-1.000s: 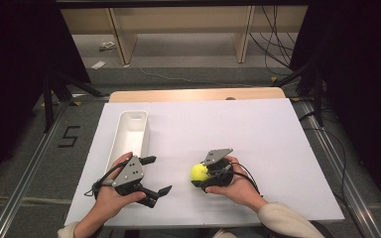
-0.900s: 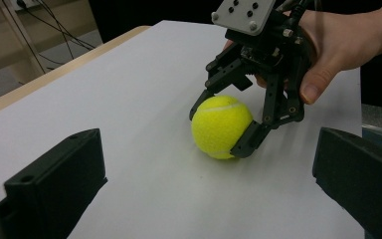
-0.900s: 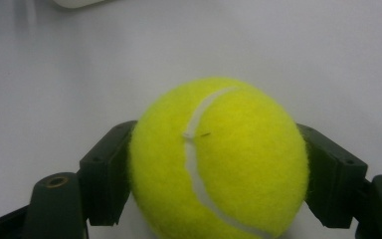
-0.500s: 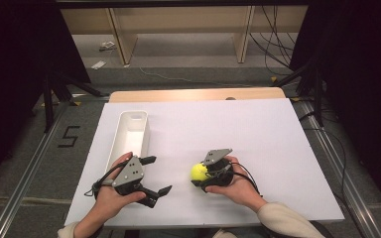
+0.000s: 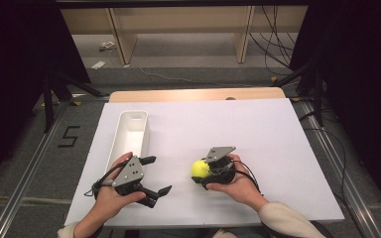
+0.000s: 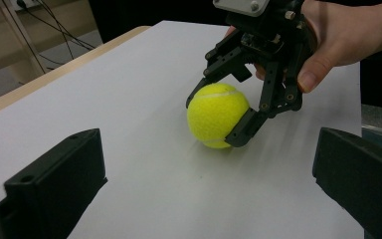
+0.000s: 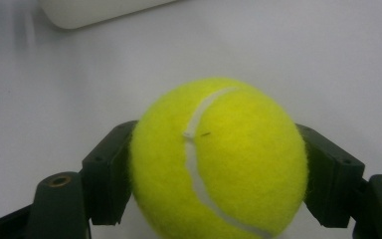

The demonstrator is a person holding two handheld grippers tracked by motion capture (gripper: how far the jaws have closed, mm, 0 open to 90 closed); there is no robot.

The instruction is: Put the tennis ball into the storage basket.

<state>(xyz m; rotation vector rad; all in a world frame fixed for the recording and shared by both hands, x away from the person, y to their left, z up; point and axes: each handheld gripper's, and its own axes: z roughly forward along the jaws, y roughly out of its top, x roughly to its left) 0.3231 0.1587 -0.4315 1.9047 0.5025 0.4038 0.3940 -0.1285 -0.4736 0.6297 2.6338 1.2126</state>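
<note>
- Right gripper view, nearest: the tennis ball (image 7: 219, 159) sits between this gripper's two black jaws, one pressed to each flank; the right gripper (image 7: 219, 169) is clamped on it.
- Left gripper view confirms the grip: the right gripper (image 6: 229, 117) has a jaw on either side of the ball (image 6: 217, 115), and the ball's underside looks to be on or just above the white table (image 6: 144, 164); contact cannot be told for certain.
- Step in hand, as judged: the ball is grasped, not yet carried. The next move calls for a lift with the grip kept firm, then a carry toward the white tray (image 5: 130, 136), most likely its destination.
- Left gripper (image 5: 153, 174): jaws wide apart, holding nothing, resting near the table's front edge just before the tray's near end.
- Pose, high view: the right hand (image 5: 238, 181) wraps the gripper from behind, jaws pointing left; the left hand (image 5: 113, 196) grips from below.
- Farther off: the tray lies lengthwise along the table's left side, apart from the ball.
</note>
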